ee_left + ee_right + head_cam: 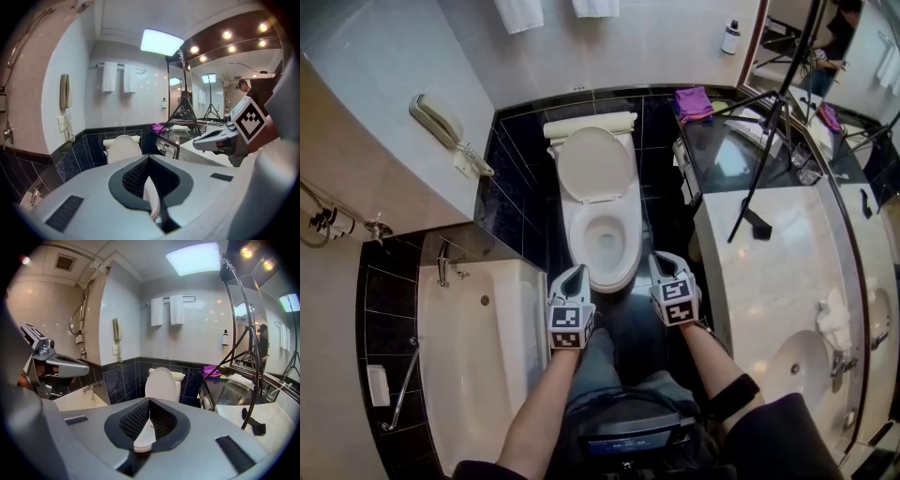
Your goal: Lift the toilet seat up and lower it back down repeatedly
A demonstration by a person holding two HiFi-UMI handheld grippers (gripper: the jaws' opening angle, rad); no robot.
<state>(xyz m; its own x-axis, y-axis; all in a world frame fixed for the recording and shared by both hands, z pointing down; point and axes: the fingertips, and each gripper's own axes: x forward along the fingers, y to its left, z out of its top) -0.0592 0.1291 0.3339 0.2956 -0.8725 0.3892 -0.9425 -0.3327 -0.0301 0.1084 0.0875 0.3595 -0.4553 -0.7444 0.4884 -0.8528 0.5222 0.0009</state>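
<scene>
The white toilet (602,239) stands against the black-tiled back wall, its seat and lid (596,165) upright against the tank and the bowl open. Both gripper views show the raised lid (123,148) (161,384) ahead. My left gripper (575,271) (147,158) hovers at the bowl's front left, its jaws together with nothing in them. At the front right of the bowl my right gripper (661,259) (149,400) is also shut and empty. Neither one touches the toilet. Each gripper shows in the other's view, the right gripper (220,138) and the left gripper (61,364).
A bathtub (478,347) lies to the left, with a wall phone (441,122) above it. To the right runs a marble vanity (769,281) with a sink (802,367). A tripod (769,122), a purple cloth (694,101) and a bottle (730,37) are at the back right.
</scene>
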